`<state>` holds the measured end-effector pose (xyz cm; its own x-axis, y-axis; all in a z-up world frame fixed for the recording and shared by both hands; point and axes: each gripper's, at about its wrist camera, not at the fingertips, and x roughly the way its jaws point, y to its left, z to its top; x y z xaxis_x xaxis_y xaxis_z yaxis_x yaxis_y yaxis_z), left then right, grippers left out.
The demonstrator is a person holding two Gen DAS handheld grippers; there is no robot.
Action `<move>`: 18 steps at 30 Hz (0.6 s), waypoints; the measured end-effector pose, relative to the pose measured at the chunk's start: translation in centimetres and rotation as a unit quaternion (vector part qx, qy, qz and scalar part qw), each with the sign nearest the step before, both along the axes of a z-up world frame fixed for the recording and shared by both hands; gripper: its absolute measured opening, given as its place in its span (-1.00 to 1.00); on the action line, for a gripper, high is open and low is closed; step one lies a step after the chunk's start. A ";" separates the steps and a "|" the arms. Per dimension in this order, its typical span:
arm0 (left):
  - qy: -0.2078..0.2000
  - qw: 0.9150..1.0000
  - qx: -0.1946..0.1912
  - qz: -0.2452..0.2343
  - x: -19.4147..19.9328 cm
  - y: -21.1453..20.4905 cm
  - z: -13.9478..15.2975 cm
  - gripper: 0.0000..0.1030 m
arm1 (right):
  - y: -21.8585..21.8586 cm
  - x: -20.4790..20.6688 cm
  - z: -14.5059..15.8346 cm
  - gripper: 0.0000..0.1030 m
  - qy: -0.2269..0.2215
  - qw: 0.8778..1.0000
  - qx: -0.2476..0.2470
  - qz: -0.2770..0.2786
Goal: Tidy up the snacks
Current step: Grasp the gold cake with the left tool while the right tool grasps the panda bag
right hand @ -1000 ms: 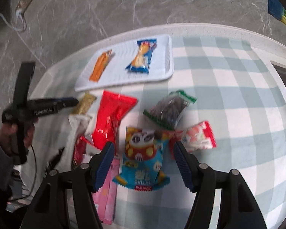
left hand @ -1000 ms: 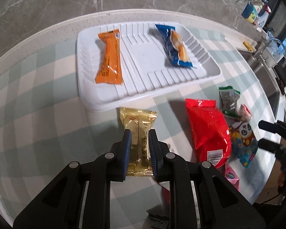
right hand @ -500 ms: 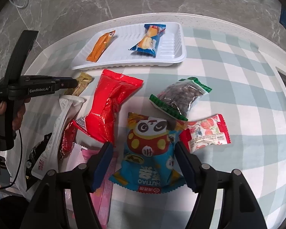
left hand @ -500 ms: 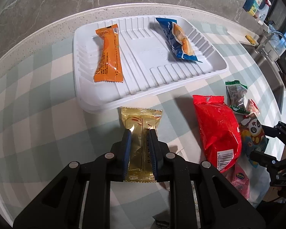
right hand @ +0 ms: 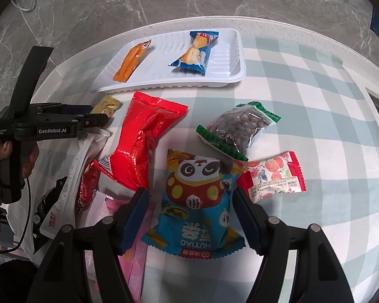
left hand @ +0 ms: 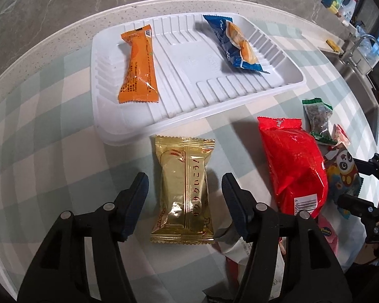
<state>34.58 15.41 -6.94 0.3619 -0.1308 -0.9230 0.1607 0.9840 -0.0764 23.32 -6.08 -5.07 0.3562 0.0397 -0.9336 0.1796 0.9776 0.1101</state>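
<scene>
while tongs (left hand: 184,194) gape, glossy gold packet (left hand: 183,192), perhaps foil

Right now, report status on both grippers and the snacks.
Left gripper open astride gold foil wafer packet. Right gripper open around blue panda snack bag. White plastic tray centre free.

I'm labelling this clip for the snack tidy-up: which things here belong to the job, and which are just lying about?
Part of the job:
white tray
orange packet and blue packet, both in the tray
gold packet, between the open left gripper fingers
red bag
panda bag, between the open right gripper fingers
seed pouch

Just lying about:
sink tap
white cable on the floor
</scene>
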 end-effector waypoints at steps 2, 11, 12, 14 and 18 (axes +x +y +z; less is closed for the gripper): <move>0.002 1.000 0.001 0.001 0.2 -0.1 -0.2 0.13 | 0.0 0.0 -0.2 0.39 0.002 1.000 -0.001 -0.001; 0.001 1.000 0.000 0.003 0.2 -0.3 -0.8 0.12 | 0.1 0.1 -0.9 0.39 0.013 1.000 -0.006 -0.005; 0.000 1.000 0.001 0.002 0.1 -0.3 -0.8 0.11 | 0.0 0.1 -0.9 0.39 0.013 1.000 -0.007 -0.007; -0.004 1.000 0.004 -0.001 0.0 -0.4 -0.8 0.05 | -0.2 0.2 -1.0 0.37 0.012 1.000 -0.004 -0.012; -0.014 1.000 0.008 -0.013 -0.3 -0.6 -0.6 -0.41 | -0.8 0.2 -1.0 0.14 0.009 1.000 0.011 -0.021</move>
<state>34.26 14.81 -7.56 0.3839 -0.1259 -0.9148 0.1884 0.9805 -0.0559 23.54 -6.89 -6.08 0.3408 0.0457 -0.9390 0.2220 0.9666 0.1277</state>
